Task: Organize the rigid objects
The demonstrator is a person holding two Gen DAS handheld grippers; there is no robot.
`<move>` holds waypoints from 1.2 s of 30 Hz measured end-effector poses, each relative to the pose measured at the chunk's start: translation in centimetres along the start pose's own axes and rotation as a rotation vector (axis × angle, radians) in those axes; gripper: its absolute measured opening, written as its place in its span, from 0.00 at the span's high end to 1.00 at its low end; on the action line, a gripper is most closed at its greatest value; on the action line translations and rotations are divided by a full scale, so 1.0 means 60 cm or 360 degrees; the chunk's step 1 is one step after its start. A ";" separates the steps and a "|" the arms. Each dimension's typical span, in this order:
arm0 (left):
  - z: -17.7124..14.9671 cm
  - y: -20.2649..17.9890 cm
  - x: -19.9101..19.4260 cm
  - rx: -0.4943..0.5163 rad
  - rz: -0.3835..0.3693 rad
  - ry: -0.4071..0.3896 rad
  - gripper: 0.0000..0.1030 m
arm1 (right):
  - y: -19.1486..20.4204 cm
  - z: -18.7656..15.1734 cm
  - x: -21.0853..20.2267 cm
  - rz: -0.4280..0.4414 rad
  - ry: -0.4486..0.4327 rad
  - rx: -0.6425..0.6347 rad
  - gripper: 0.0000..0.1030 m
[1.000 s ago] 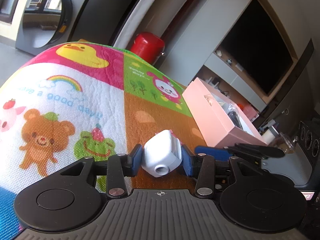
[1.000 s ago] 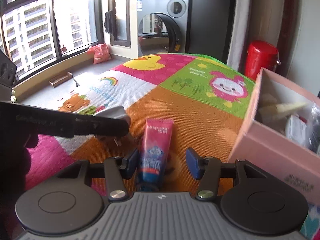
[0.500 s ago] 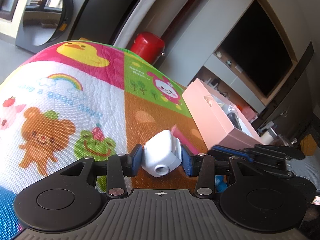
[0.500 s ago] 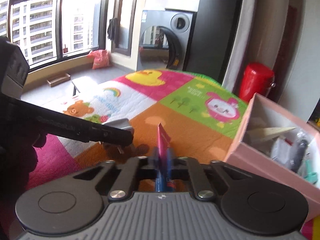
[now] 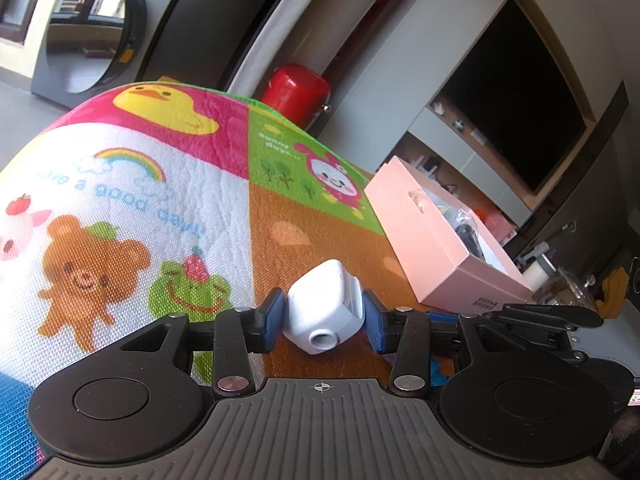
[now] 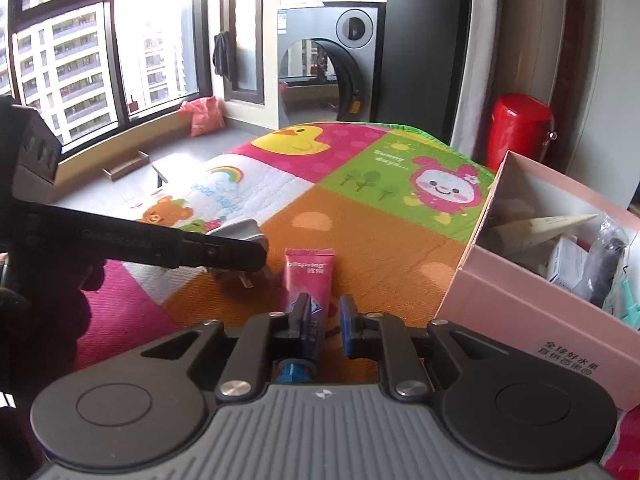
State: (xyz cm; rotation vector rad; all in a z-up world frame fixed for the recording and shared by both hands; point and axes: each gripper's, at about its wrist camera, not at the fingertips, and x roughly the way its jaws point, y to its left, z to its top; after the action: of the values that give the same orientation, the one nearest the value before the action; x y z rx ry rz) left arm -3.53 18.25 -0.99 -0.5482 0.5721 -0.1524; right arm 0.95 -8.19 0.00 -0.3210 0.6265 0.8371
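Note:
My left gripper (image 5: 323,322) is shut on a white plug adapter (image 5: 320,300), held just above the cartoon play mat (image 5: 120,200). In the right wrist view that adapter (image 6: 240,227) shows behind the left gripper's black finger (image 6: 160,242). A pink tube (image 6: 308,272) with a blue cap lies flat on the orange patch. It sits between the jaws of my right gripper (image 6: 325,316), beside the left pad with a gap to the right pad. Those jaws are opening and do not press it. The open pink box (image 6: 520,304) stands right of the tube.
The pink box (image 5: 432,248) holds several small items. A red canister (image 6: 520,128) stands behind the mat's far edge, a washing machine (image 6: 332,64) beyond it. A dark screen (image 5: 512,92) hangs on the wall to the right.
The right gripper closed on the pink tube and turned it on edge, then its jaws parted and the tube lies flat again. The left gripper kept still with the adapter.

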 end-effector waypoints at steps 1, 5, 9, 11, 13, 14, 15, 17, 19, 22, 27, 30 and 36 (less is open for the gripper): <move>0.000 0.000 0.000 -0.0001 -0.0001 0.0000 0.55 | 0.001 0.001 0.001 0.0018 0.0005 -0.0003 0.74; 0.000 0.000 0.000 -0.0002 -0.0001 0.0000 0.55 | 0.011 0.004 0.030 0.0058 0.0070 -0.0013 0.66; 0.000 0.000 0.000 -0.0006 -0.0005 0.0000 0.55 | 0.019 0.008 0.053 0.0035 0.0089 -0.0033 0.68; 0.000 0.001 0.001 -0.0015 -0.0010 0.0000 0.55 | 0.021 0.008 0.052 0.0031 0.0097 -0.0043 0.71; 0.000 0.001 0.001 -0.0023 -0.0015 0.0000 0.55 | 0.021 0.006 0.050 0.0030 0.0104 -0.0039 0.71; 0.000 0.002 0.001 -0.0026 -0.0015 0.0000 0.55 | 0.020 0.005 0.047 0.0032 0.0109 -0.0031 0.71; 0.000 0.001 0.001 -0.0025 -0.0014 0.0001 0.55 | 0.018 0.004 0.044 0.0034 0.0114 -0.0017 0.71; -0.001 -0.001 0.001 -0.0015 -0.0006 0.0001 0.55 | 0.011 -0.002 0.034 0.0036 0.0119 0.0027 0.71; -0.001 -0.006 0.000 0.0009 0.0010 0.0001 0.55 | 0.001 -0.009 0.019 0.0033 0.0111 0.0080 0.71; -0.003 -0.019 0.002 0.0086 0.0043 0.0010 0.55 | -0.013 -0.023 -0.016 0.0009 0.0074 0.0170 0.71; -0.018 -0.052 -0.001 0.0229 0.0016 0.0081 0.55 | -0.031 -0.047 -0.096 -0.0063 -0.0047 0.0266 0.71; -0.035 -0.082 -0.006 0.0334 -0.0017 0.0128 0.55 | -0.046 -0.060 -0.142 -0.0153 -0.0123 0.0312 0.72; -0.012 -0.147 -0.025 0.0438 -0.0128 0.0073 0.55 | -0.085 -0.077 -0.221 -0.0305 -0.0281 0.0431 0.72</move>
State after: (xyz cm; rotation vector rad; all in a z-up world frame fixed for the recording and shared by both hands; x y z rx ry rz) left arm -5.09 10.92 3.91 -0.3010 0.5630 -0.3157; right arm -3.60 -21.56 4.89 -0.0585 0.5270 0.5807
